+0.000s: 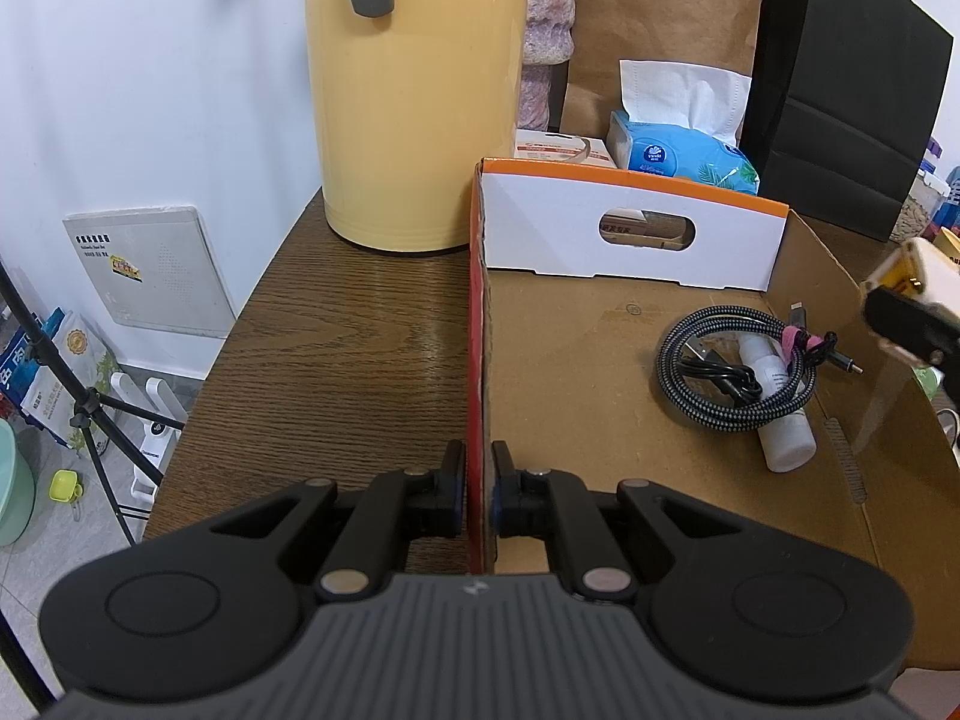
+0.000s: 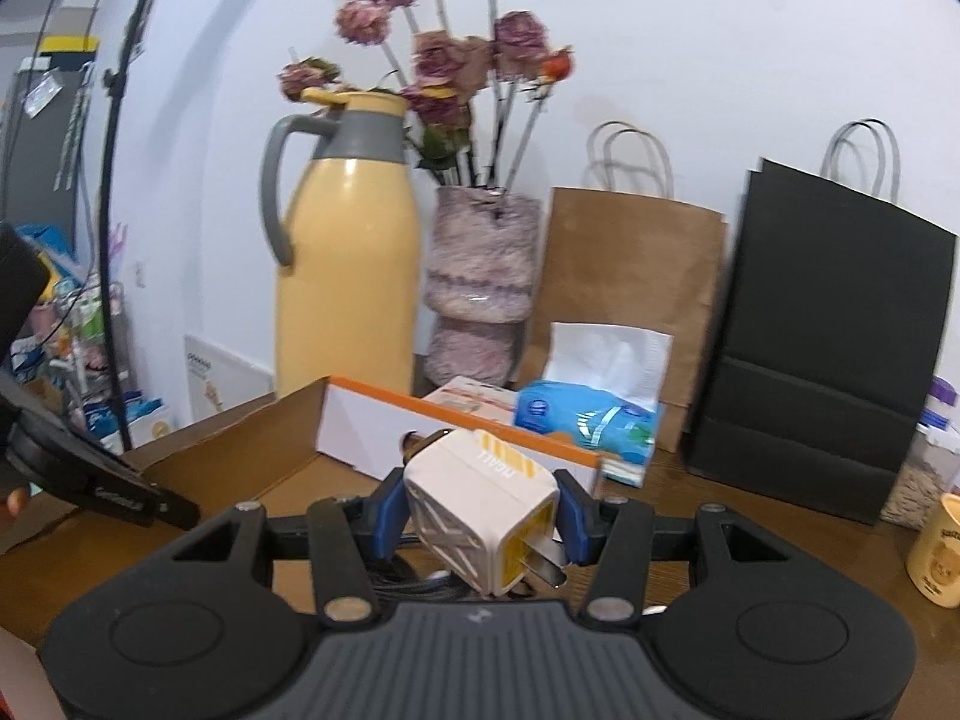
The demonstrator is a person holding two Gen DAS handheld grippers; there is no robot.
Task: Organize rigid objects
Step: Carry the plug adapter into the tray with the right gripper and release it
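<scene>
My right gripper (image 2: pixel 483 525) pinches the white charger cube (image 2: pixel 480 510) by its flat sides, prongs toward six o'clock, just above the cardboard box (image 1: pixel 600 360). It looks light, hard and smooth, so a flat-face hold suits it. My left gripper (image 1: pixel 478 489) is clamped on the box's nine o'clock wall.
</scene>
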